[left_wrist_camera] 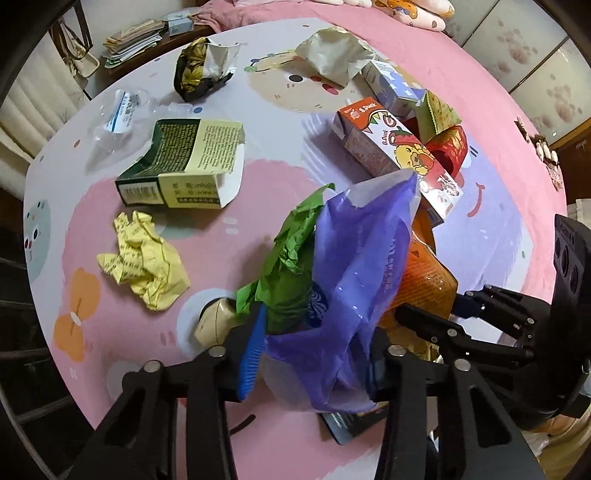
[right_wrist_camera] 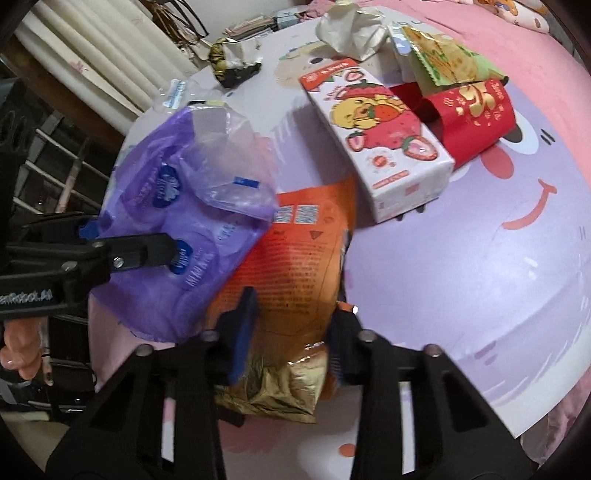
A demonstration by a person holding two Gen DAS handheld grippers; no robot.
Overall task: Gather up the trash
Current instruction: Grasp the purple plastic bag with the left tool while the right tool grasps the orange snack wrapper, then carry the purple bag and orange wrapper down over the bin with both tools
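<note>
The left gripper (left_wrist_camera: 314,363) is clamping a purple plastic bag (left_wrist_camera: 364,266) at six o'clock, while crumpled yellow paper (left_wrist_camera: 146,260) is lying at nine, a torn green box (left_wrist_camera: 184,166) at ten, and a strawberry carton (left_wrist_camera: 400,157) at one on the desk (left_wrist_camera: 258,206).

The bench (left_wrist_camera: 258,236) is round and covered with a pastel cartoon-printed cloth in pink, lilac and white, with a smiling face and an orange bow. Behind it lies a bed (left_wrist_camera: 461,66) under a pink cover, with printed pillows (left_wrist_camera: 413,11) at its far edge. To the right stand pale sliding panels (left_wrist_camera: 535,62) with faint flower prints in dark frames. At the left, cream pleated curtains (right_wrist_camera: 99,48) hang beside a dark wooden side table (left_wrist_camera: 147,55) that carries a stack of papers (left_wrist_camera: 129,40). Dark railing bars (right_wrist_camera: 62,162) show at the lower left. The light is soft and even indoors.
</note>
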